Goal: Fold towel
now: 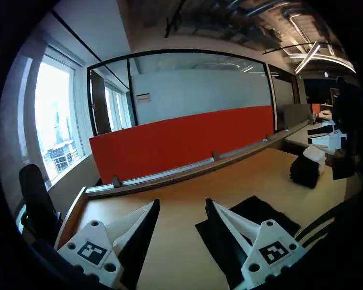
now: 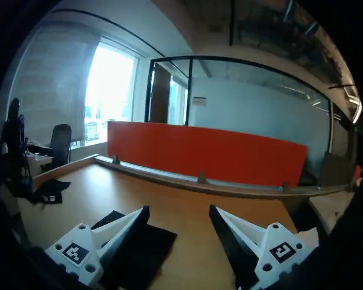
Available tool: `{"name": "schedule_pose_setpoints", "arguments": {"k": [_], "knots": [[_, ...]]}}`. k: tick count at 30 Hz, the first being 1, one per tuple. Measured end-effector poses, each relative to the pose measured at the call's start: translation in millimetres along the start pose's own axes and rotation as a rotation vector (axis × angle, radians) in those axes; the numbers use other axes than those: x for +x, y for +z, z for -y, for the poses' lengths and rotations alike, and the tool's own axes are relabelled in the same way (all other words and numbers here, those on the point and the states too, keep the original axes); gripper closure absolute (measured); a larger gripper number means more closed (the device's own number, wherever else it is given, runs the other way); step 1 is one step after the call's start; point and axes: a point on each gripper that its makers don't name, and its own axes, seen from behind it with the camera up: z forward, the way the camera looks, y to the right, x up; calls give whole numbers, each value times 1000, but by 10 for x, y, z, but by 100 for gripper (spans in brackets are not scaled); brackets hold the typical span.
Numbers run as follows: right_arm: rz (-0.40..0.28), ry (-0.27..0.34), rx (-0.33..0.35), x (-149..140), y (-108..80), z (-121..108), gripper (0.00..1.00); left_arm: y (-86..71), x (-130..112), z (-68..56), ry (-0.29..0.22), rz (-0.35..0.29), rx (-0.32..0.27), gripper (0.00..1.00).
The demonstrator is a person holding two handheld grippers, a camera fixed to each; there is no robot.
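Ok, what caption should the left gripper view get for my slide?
Open left gripper poised over a wooden desk, black towel beside one finger.

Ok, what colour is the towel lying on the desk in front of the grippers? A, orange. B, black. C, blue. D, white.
B: the towel is black, lying on the wooden desk, while the left gripper and the right gripper are both open and hold nothing.

left gripper [image 1: 182, 202] and right gripper [image 2: 179, 208] are showing white pointed fingers [image 1: 128, 222] — black inner pads [image 1: 143, 238], square coded markers [image 1: 92, 253], screw holes [image 1: 95, 223].
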Motion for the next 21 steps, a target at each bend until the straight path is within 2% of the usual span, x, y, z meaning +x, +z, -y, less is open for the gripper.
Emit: {"name": "schedule_pose_setpoints", "arguments": {"k": [5, 8, 14, 21], "knots": [[49, -32, 60, -112, 7, 109, 5, 10, -95, -200, 17, 36, -81, 31], [80, -55, 103, -181, 6, 194, 5, 16, -176, -299, 4, 64, -125, 31], [126, -79, 153, -295, 10, 289, 5, 40, -312, -364, -22, 100, -157, 31], [176, -97, 187, -548, 29, 376, 5, 42, -501, -506, -11, 135, -204, 31]]}}
